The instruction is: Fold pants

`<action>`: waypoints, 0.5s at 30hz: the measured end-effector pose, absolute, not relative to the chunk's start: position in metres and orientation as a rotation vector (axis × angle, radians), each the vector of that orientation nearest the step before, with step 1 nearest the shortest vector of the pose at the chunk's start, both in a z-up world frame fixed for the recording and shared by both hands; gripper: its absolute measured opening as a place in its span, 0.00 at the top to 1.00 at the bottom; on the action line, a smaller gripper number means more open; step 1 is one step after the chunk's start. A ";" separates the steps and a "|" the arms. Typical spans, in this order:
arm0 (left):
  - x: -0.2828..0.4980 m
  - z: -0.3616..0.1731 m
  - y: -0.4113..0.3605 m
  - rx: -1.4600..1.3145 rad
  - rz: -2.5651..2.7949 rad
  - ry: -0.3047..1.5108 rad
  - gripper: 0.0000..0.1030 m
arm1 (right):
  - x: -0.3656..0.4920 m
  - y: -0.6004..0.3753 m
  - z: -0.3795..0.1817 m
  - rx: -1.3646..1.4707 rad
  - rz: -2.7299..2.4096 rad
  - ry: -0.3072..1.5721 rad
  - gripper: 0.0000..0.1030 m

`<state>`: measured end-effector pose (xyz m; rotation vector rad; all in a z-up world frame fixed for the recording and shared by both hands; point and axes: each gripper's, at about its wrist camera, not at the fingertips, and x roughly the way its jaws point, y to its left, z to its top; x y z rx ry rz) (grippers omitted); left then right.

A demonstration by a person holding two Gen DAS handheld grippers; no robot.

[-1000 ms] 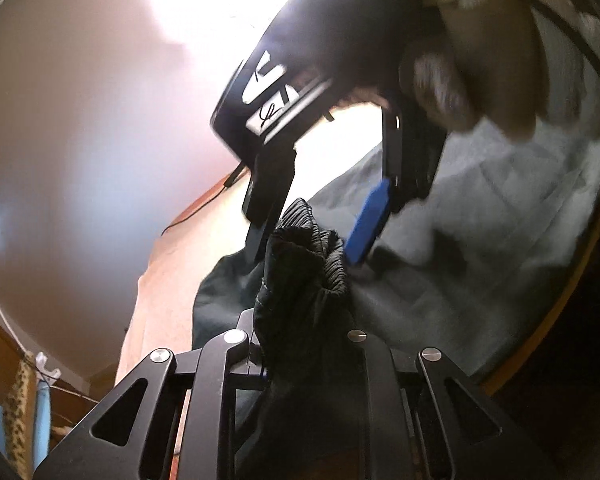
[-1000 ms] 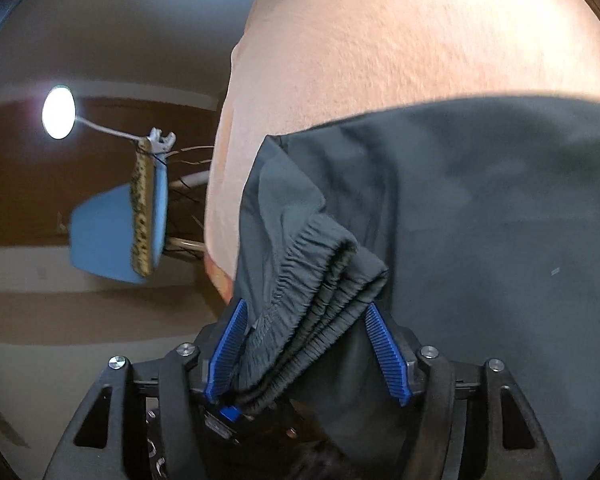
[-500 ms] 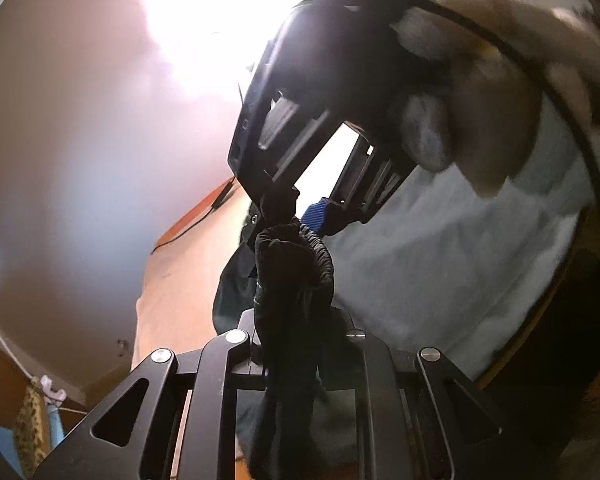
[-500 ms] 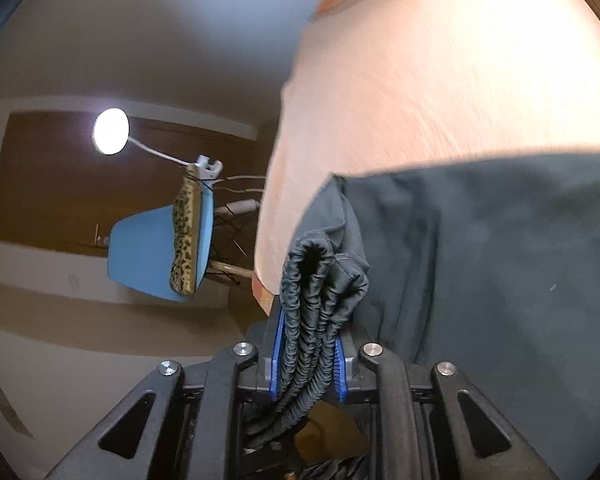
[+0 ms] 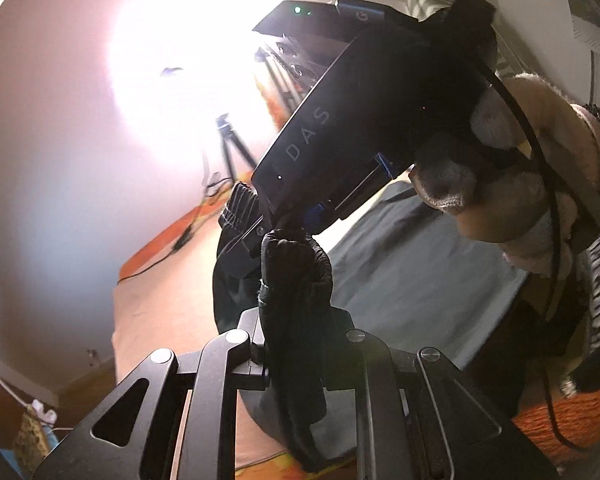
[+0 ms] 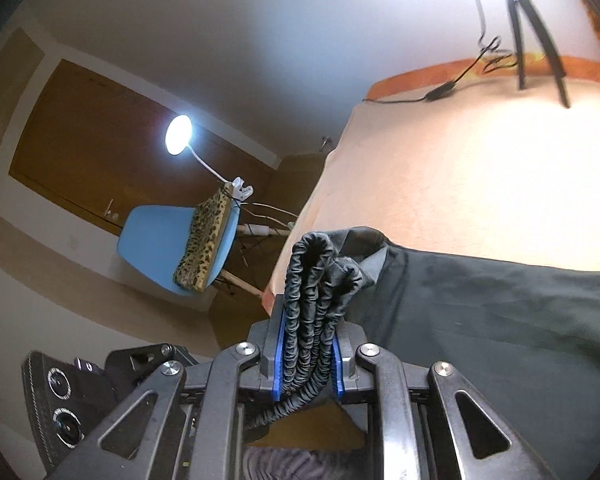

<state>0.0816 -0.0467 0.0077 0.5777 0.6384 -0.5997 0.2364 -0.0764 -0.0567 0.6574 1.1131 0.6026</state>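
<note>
While both grippers hold bunches of the elastic waistband, the dark grey pants [image 6: 500,320] hang partly lifted, with the rest of the cloth spread over the peach-covered bed [image 6: 480,168] near its left edge. The right gripper [image 6: 307,354] has its blue pads [image 6: 278,356] pressed narrow on several gathered folds of waistband [image 6: 312,280], which stand up between them. The left gripper [image 5: 296,344] is likewise clamped close on a dark wad of waistband [image 5: 296,276] that rises above its fingers. In the left wrist view the right gripper's black body [image 5: 360,120] sits just above that wad, held by the person's hand [image 5: 520,200], and the pants [image 5: 412,272] stretch away beneath it across the bed [image 5: 156,320]. Beyond the bed's left edge stands a blue chair [image 6: 160,240] with a leopard-print cloth [image 6: 204,240] draped over its back and a lit clip lamp [image 6: 179,135] above it. At the bed's far edge a tripod [image 6: 536,32] stands, with a black cable [image 6: 440,92] beside it.
</note>
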 end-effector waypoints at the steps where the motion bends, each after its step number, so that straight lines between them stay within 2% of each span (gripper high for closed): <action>1: 0.081 0.008 -0.058 0.581 -0.613 0.648 0.86 | 0.234 -0.081 -0.055 0.647 0.595 1.113 0.84; 15: 0.089 -0.015 -0.169 0.583 -0.810 0.728 0.86 | 0.187 -0.199 -0.066 0.597 0.417 1.160 0.84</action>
